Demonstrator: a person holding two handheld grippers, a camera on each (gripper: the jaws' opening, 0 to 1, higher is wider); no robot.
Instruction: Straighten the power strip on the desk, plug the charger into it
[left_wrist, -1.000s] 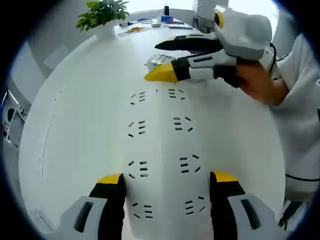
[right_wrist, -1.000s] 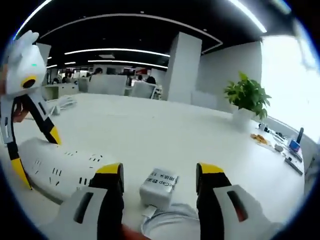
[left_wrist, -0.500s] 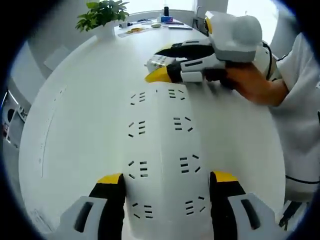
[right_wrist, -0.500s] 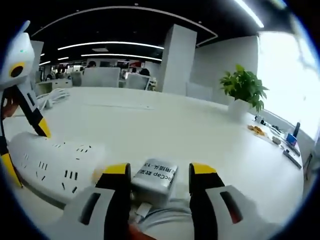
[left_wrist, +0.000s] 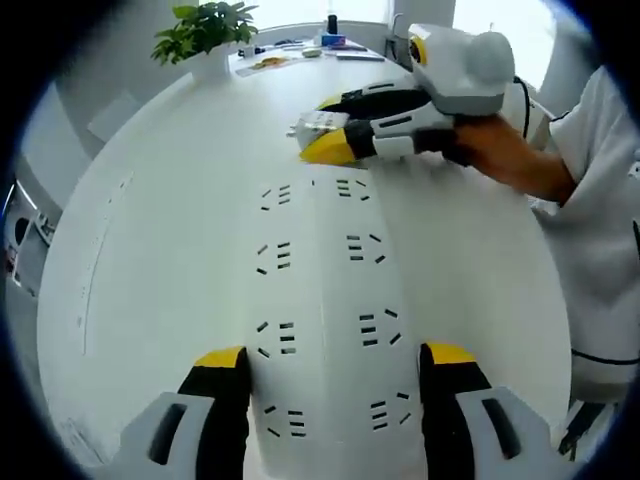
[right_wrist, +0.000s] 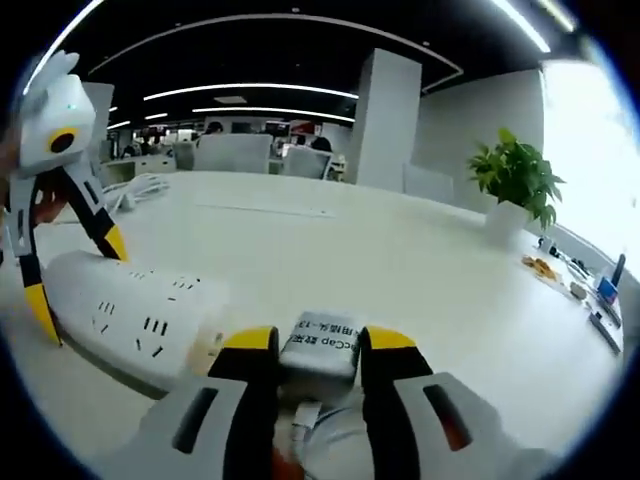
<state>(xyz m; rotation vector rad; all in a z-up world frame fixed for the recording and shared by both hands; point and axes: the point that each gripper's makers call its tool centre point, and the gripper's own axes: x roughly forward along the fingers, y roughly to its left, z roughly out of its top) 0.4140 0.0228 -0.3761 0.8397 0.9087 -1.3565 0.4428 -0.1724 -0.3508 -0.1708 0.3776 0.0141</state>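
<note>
Lying along the white desk (left_wrist: 150, 250), the power strip (left_wrist: 320, 300) runs from 6 toward 12 o'clock in the left gripper view, the left gripper (left_wrist: 335, 375) straddling its near end with jaws wide. At 12 o'clock past its far end, the right gripper (right_wrist: 305, 345) clamps the charger (right_wrist: 322, 343). A potted plant (left_wrist: 205, 30) stands at 11 o'clock.

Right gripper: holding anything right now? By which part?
Yes. The right gripper is shut on the charger, clamping its two side faces, label up. The left gripper is open, straddling the power strip without gripping it.
</note>
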